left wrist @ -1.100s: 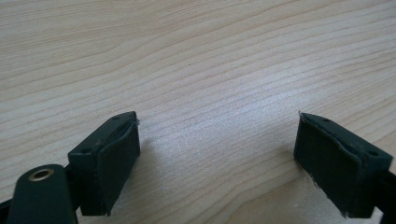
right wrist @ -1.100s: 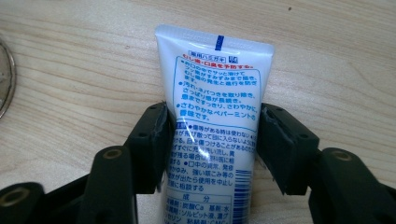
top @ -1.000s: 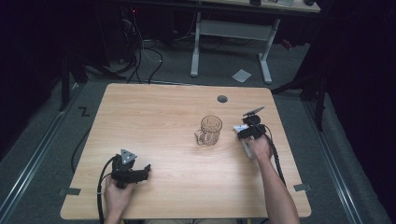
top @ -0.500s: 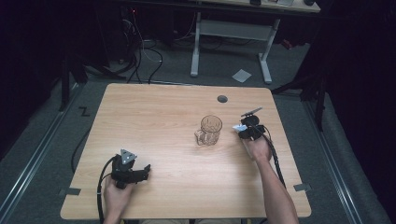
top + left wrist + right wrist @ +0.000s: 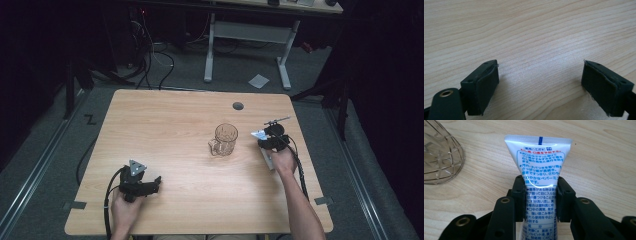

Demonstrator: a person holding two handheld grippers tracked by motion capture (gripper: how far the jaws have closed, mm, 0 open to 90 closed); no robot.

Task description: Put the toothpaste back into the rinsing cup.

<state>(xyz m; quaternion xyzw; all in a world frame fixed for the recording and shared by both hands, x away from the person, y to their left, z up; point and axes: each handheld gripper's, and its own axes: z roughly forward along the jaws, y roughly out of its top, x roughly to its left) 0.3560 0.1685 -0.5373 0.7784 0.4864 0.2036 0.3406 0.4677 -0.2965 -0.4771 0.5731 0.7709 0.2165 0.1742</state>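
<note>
My right tool pinches the tube mid-body, jaws just closed on it, crimped end forward, just right of the mug on the desk. I'd keep the grip firm, lift straight, tip it over the mug rim. Left tool rests spread and empty near my edge.

Tube cap end cut off, mug partly cropped

Glossy plastic tube, clear faceted mug, matt wood table.
</note>
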